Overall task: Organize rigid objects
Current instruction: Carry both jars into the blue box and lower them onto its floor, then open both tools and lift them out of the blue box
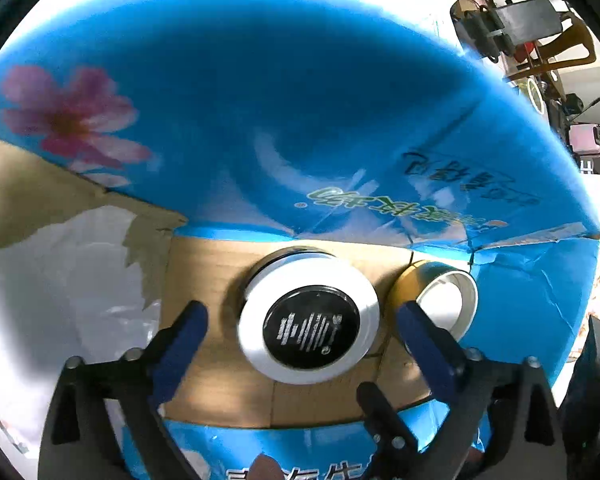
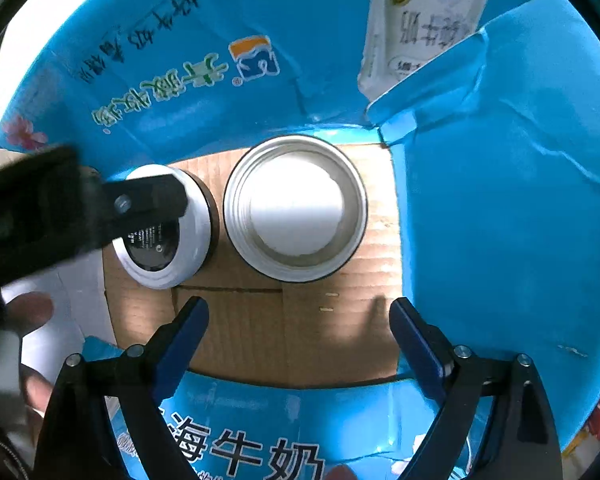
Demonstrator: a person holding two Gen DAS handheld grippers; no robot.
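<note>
A placing step is judged to be in hand: two round containers are seen standing side by side on the cardboard floor of a blue carton [image 2: 500, 208]. The left tongs [image 1: 302, 316] are spread wide and released, with the white-rimmed jar with a black label [image 1: 310, 326] lying between the fingers, untouched. The right tongs [image 2: 298, 312] are likewise spread and empty, with the open metal tin [image 2: 296, 208] lying just beyond the tips, nearer the carton's far right corner. A lift clear of the carton walls is probably called for next.
</note>
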